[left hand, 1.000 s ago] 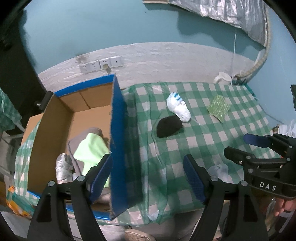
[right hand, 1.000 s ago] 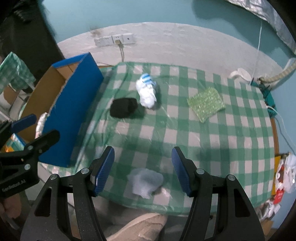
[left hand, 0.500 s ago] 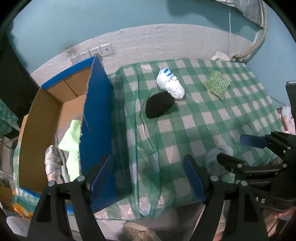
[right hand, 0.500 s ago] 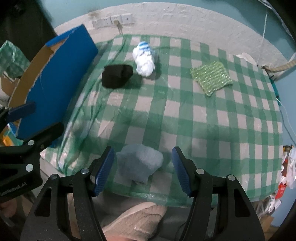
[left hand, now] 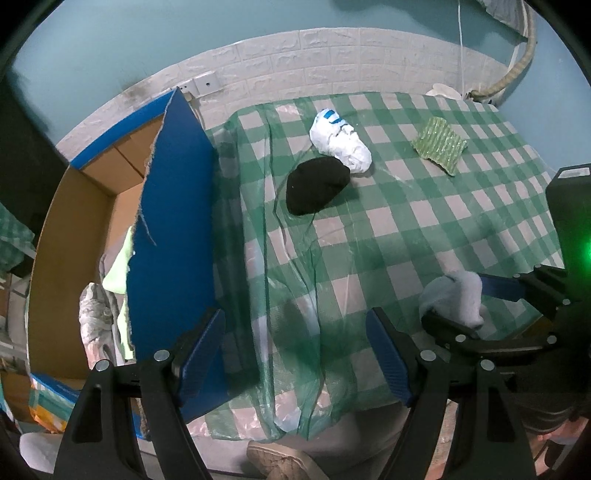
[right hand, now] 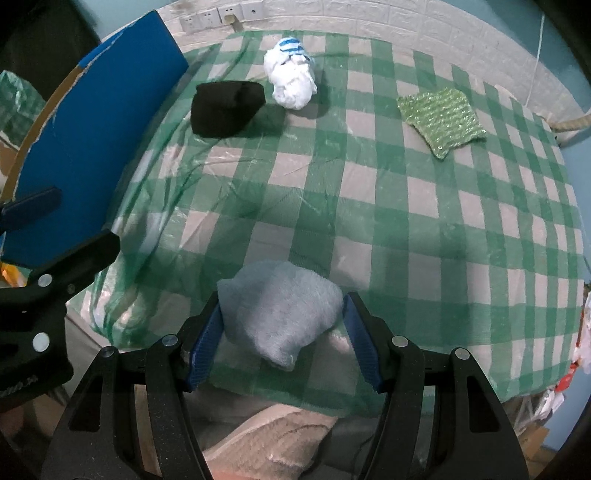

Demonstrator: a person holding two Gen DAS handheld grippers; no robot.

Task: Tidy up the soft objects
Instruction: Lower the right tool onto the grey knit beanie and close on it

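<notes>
A light blue fuzzy cloth (right hand: pixel 280 314) lies near the front edge of the green checked table (right hand: pixel 406 221). My right gripper (right hand: pixel 282 321) points down over it, open, one pad at each side of the cloth and not squeezing it. The left wrist view shows the same cloth (left hand: pixel 454 295) between those fingers. My left gripper (left hand: pixel 295 332) hangs open and empty over the table's left edge, beside the blue cardboard box (left hand: pixel 173 221). Farther back lie a black cloth (right hand: pixel 227 107), a white bundle with blue stripes (right hand: pixel 293 81) and a green textured cloth (right hand: pixel 441 118).
Inside the box are a neon green cloth (left hand: pixel 118 266) and a grey-white bundle (left hand: pixel 94 317). A clear plastic sheet covers the table and hangs creased over its left edge. Wall sockets (right hand: pixel 218 16) sit behind the table. A shoe (left hand: pixel 284 461) shows below the front edge.
Both grippers have come down toward the table. The right one now straddles the light blue cloth. The left one shifted from over the box to the table's left edge.
</notes>
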